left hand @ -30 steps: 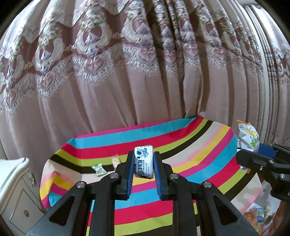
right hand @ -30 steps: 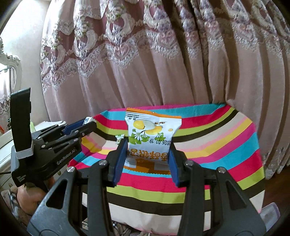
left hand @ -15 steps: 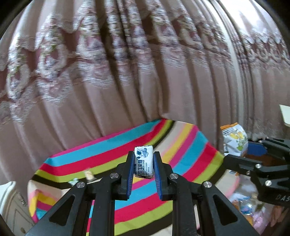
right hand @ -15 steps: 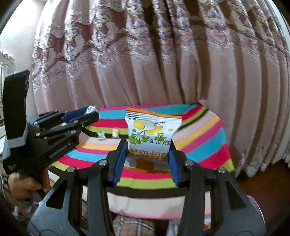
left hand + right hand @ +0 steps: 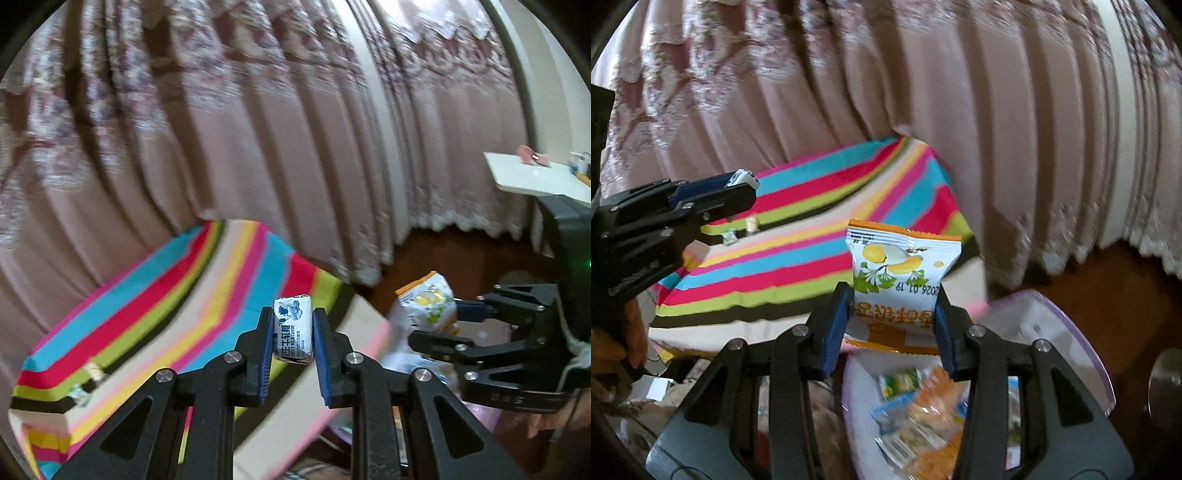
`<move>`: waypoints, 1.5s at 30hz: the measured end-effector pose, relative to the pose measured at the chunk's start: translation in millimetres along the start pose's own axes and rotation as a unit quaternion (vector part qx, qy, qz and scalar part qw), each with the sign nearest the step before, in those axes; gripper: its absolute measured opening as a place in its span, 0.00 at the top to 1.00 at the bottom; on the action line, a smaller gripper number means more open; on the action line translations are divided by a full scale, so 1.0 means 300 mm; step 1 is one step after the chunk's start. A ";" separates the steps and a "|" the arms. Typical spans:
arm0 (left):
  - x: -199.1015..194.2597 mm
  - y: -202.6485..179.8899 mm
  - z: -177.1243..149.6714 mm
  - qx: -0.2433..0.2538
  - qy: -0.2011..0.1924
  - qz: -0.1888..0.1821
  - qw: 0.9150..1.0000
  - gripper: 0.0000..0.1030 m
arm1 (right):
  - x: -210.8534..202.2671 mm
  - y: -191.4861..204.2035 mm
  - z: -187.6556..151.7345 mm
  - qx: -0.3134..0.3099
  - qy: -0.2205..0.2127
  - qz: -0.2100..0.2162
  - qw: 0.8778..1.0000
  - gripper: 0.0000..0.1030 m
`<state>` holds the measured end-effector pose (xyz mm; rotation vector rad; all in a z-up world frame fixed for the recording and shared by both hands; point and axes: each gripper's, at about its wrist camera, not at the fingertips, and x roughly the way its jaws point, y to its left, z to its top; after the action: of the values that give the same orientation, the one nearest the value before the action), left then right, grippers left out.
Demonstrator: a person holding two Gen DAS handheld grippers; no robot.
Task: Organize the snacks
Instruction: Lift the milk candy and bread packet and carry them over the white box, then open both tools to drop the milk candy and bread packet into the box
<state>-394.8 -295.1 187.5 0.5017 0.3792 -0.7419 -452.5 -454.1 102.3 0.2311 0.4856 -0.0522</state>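
**A:** What is at the centre of the shot?

**B:** A small white milk candy point(image 5: 293, 328) with blue print, pinched upright between the blue pads of the left gripper point(image 5: 293, 334). It is held in the air, over the edge of a table draped in a striped cloth point(image 5: 147, 317).

**A:** And the other hand?

**B:** The right gripper point(image 5: 892, 321) clamps a white and orange snack packet point(image 5: 903, 273), printed with yellow fruit and green leaves. The jaws press on the packet's lower sides; its top stands free above them. From the left camera, the same packet point(image 5: 424, 306) shows at the right, beyond the table's corner.

**A:** What lies beneath it?

**B:** A pale bin with a lilac rim point(image 5: 1086, 354), just below the right gripper. Inside are several wrapped snacks point(image 5: 919, 413), blurred, in orange, blue and green.

**A:** Anything left on the table?

**B:** Two small wrapped pieces point(image 5: 740, 230) on the cloth near its far side, close together, too small to identify.

**A:** The setting?

**B:** A pleated pink curtain point(image 5: 923, 92) with lace trim hangs behind the table, reaching a dark wooden floor point(image 5: 1108, 295). A person's hand point(image 5: 613, 339) grips the left tool's handle at the frame's left edge.
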 end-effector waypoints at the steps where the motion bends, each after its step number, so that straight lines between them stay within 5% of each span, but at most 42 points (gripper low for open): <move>1: 0.012 -0.022 -0.003 0.004 0.006 -0.009 1.000 0.79 | 0.003 -0.018 -0.015 0.003 0.006 -0.006 1.000 0.54; 17: 0.181 -0.346 -0.067 0.087 0.079 -0.114 0.987 0.79 | 0.003 -0.287 -0.191 0.087 0.066 -0.069 0.992 0.54; 41: 0.295 -0.301 -0.137 0.022 0.112 -0.182 0.977 0.79 | 0.060 -0.279 -0.207 0.075 0.133 -0.115 0.982 0.53; 43: 0.309 -0.278 -0.149 0.007 0.111 -0.198 0.974 0.77 | 0.069 -0.278 -0.206 0.080 0.140 -0.125 0.979 0.46; 44: 0.318 -0.269 -0.156 -0.001 0.112 -0.205 0.972 0.75 | 0.073 -0.281 -0.205 0.085 0.145 -0.130 0.977 0.34; 45: 0.329 -0.258 -0.164 -0.008 0.118 -0.208 0.971 0.61 | 0.078 -0.286 -0.201 0.092 0.147 -0.134 0.976 0.24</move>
<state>-390.5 -370.0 75.6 0.5021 0.7254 -1.0866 -468.4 -523.4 21.7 0.3564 0.8073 -0.3320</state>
